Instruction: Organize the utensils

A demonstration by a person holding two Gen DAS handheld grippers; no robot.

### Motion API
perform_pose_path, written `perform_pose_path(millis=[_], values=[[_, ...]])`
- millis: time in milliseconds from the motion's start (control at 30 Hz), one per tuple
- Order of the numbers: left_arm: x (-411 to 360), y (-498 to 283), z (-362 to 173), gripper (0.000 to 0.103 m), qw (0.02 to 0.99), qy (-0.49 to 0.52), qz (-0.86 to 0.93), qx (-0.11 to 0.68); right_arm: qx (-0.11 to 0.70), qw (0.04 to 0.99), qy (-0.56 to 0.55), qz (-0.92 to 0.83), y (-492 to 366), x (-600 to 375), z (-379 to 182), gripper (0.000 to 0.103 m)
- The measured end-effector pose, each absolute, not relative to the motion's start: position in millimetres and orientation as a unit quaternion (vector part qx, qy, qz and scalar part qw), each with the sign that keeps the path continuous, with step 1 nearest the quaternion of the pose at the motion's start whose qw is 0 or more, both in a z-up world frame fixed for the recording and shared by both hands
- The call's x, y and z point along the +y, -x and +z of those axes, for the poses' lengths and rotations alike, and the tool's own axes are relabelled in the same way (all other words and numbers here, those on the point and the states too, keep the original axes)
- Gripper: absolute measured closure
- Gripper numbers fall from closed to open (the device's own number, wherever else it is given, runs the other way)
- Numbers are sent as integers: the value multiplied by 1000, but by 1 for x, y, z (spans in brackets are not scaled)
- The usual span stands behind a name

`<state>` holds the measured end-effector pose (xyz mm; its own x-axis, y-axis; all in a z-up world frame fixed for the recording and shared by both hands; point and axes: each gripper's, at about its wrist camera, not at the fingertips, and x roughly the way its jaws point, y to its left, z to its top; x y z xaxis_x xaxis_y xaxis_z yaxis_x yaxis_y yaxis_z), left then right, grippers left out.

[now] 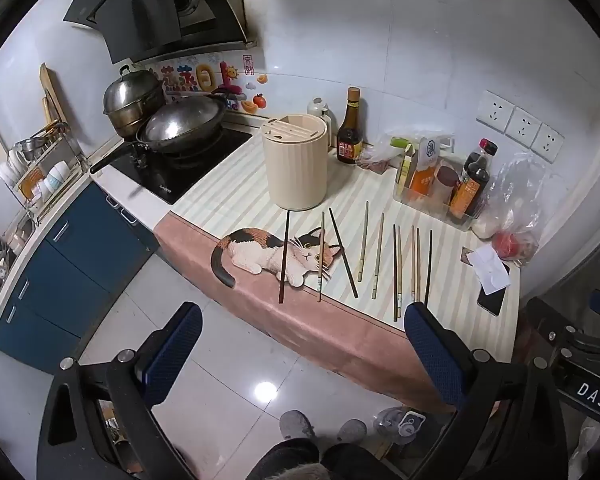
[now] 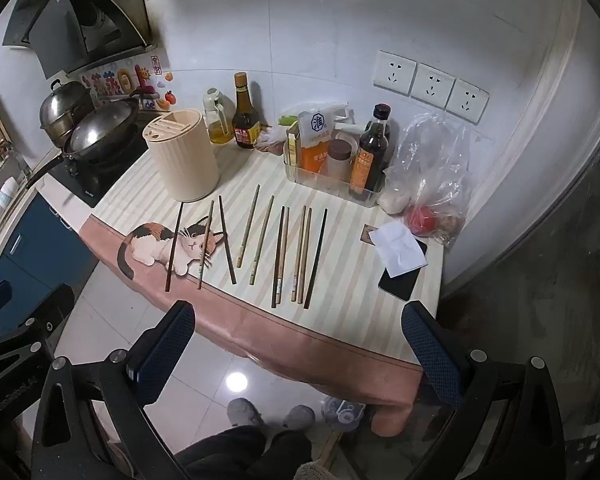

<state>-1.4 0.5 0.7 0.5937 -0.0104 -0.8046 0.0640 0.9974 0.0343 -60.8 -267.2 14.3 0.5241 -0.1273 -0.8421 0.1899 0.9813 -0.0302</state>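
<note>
Several chopsticks, some dark (image 1: 342,252) (image 2: 227,239) and some pale wood (image 1: 377,255) (image 2: 262,239), lie side by side on the striped counter mat (image 1: 228,196) (image 2: 340,248). Behind them stands a cream cylindrical utensil holder (image 1: 296,162) (image 2: 184,156) with slots in its lid. My left gripper (image 1: 302,314) hangs open in front of the counter edge, well short of the chopsticks. My right gripper (image 2: 296,312) is open too, also back from the edge, with nothing between its fingers.
A wok (image 1: 182,124) and a steamer pot (image 1: 130,98) sit on the hob at left. Sauce bottles (image 1: 350,128), a clear condiment tray (image 2: 332,184), plastic bags (image 2: 432,172) and a phone under paper (image 2: 400,272) crowd the back and right. A person's feet (image 2: 268,416) stand below.
</note>
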Motion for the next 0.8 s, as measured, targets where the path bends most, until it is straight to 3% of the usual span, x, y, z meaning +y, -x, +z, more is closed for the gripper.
perform_pose_path(millis=[800], values=[[-4, 0, 21, 0, 893, -29, -24, 449, 471, 877, -34, -87, 61, -267, 24, 0]])
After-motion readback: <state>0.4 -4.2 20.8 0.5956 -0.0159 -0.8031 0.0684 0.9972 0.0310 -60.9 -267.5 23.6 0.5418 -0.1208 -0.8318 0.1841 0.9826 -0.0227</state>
